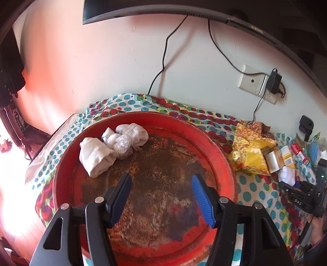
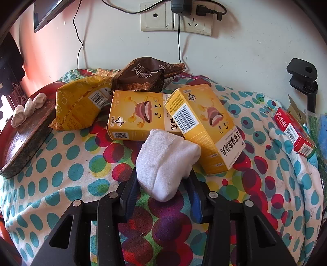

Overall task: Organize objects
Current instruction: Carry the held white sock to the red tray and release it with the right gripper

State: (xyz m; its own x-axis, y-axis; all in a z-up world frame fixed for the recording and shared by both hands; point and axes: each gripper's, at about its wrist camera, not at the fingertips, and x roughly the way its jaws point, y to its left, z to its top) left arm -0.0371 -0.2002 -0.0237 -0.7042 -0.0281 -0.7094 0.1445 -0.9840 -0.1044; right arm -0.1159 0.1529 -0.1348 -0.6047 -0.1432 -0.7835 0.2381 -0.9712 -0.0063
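Observation:
A worn red round tray (image 1: 224,163) lies on the dotted cloth; three rolled white socks (image 1: 96,156) sit at its far left. My left gripper (image 1: 161,184) is open and empty above the tray's middle. My right gripper (image 2: 163,180) is shut on a rolled white sock (image 2: 163,161), just above the cloth, in front of two yellow medicine boxes (image 2: 134,114). The same sock and right gripper show at the right in the left wrist view (image 1: 287,174). The tray also shows at the left in the right wrist view (image 2: 12,133).
A yellow snack bag (image 2: 79,106) and a brown snack bag (image 2: 143,75) lie behind the boxes. A red box (image 2: 294,131) lies at the right. Wall sockets (image 2: 175,18) with cables and a black clamp (image 2: 304,77) are at the back.

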